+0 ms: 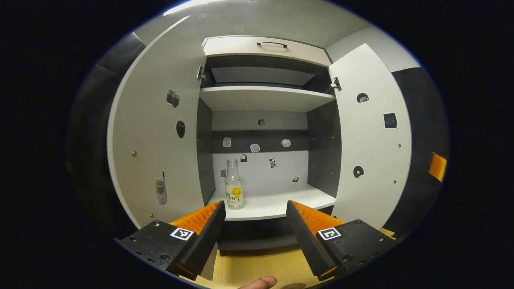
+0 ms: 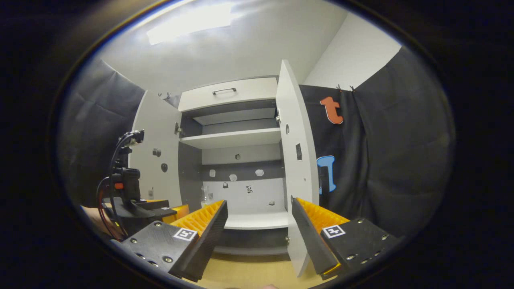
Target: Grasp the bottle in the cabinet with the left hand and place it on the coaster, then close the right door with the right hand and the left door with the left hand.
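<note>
Nothing is done yet: the bottle (image 1: 234, 185) stands upright at the left of the cabinet's lower shelf (image 1: 277, 204), both doors hang open, and no coaster is identifiable. The left gripper (image 1: 255, 224) and right gripper (image 2: 259, 224) are spread wide, holding nothing, short of the cabinet.

Bottle (image 1: 234, 185): clear, uncapped, with a pale label bearing yellow fruit art. I see it standing upright at the left front of the cabinet's (image 1: 265, 98) lower shelf (image 1: 277, 204). Left door (image 1: 158, 132) and right door (image 1: 371, 136): white with small stickers, both swung wide open. From the right gripper view, the bottle (image 2: 206, 196) shows faintly.
</note>
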`<state>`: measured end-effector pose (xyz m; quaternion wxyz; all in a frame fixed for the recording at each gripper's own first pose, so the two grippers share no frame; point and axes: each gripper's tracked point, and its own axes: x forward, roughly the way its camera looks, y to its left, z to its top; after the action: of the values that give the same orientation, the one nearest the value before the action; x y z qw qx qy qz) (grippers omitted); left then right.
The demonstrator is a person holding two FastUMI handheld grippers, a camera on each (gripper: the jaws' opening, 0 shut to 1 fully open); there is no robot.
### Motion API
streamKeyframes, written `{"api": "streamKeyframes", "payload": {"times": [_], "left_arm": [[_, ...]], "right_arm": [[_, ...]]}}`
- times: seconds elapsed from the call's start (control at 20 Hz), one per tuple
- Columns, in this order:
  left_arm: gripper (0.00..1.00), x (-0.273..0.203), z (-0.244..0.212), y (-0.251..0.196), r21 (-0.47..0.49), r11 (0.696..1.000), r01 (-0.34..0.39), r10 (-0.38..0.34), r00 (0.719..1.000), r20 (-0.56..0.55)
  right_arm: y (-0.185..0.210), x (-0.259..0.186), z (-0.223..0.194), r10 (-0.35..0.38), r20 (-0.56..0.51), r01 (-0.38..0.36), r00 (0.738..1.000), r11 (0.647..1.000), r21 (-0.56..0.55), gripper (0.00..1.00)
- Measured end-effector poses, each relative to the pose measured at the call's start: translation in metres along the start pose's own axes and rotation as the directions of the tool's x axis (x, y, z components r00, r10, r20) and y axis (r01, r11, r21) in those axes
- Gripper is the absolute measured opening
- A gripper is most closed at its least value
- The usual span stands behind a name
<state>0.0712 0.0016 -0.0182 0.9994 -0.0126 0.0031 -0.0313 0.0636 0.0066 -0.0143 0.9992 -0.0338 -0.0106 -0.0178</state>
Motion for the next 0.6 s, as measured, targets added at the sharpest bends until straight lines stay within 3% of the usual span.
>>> {"api": "streamKeyframes", "payload": {"times": [0.35, 0.6], "left_arm": [[0.96, 0.069, -0.017, 0.013, -0.026, 1.0, -0.005, 0.004, 1.0, -0.014], [0.96, 0.132, -0.023, 0.032, 0.007, 0.998, -0.056, 0.056, 0.998, 0.005]], "right_arm": [[0.002, 0.035, -0.015, -0.035, -0.014, 0.034, 0.999, 0.998, -0.049, 0.98], [0.013, 0.048, -0.022, -0.028, -0.017, 0.027, 0.999, 0.999, -0.045, 0.97]]}}
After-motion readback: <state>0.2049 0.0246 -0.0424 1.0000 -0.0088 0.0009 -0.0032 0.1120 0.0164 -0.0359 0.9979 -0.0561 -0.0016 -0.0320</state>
